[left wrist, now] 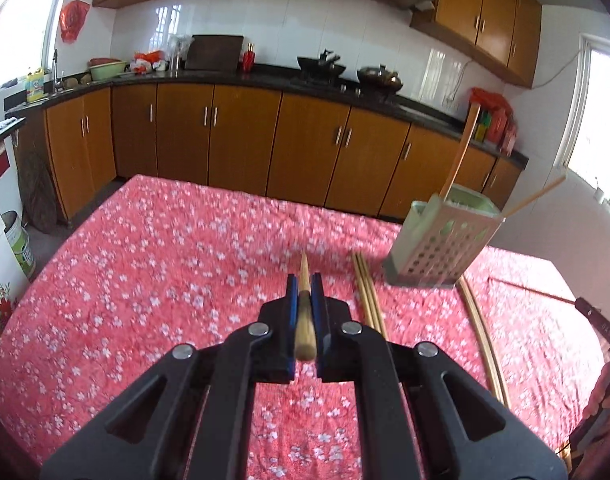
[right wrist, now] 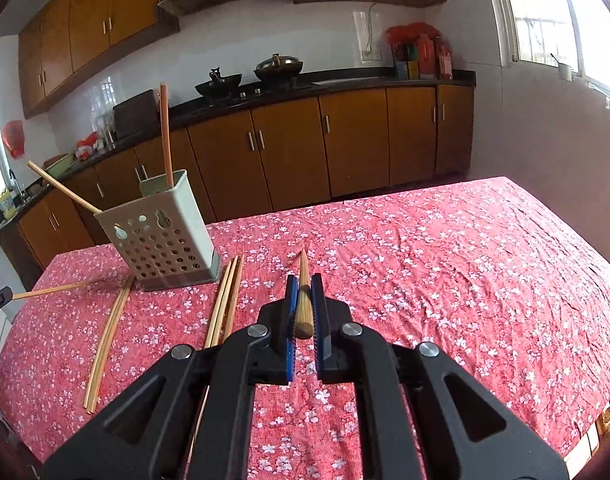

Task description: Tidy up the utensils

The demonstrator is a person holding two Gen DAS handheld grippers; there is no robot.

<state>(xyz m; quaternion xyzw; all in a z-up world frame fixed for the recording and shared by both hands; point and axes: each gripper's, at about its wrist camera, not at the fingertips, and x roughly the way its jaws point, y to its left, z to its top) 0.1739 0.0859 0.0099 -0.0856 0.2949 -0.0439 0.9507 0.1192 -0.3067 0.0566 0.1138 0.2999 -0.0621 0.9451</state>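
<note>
While both tools pinch 1 chopstick each: L tool [left wrist: 304, 292] chopstick [left wrist: 303, 320] | R tool [right wrist: 304, 292] chopstick [right wrist: 303, 304] | holder [right wrist: 161, 228] on worktop [right wrist: 445, 264]: 2 sticks inside | loose on cloth: 2 bundles, 3 + approx. 2.

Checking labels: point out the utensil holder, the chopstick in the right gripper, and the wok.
utensil holder [right wrist: 167, 242], right wrist view, perforated front wall.
chopstick [right wrist: 304, 304], right wrist view, shaft between the pads.
wok [right wrist: 219, 80], right wrist view, dark bowl.

Black angular tongs [left wrist: 304, 286] [right wrist: 303, 285] with blue ridged pads [right wrist: 291, 308]; 4 round silver pivot pins each
</note>
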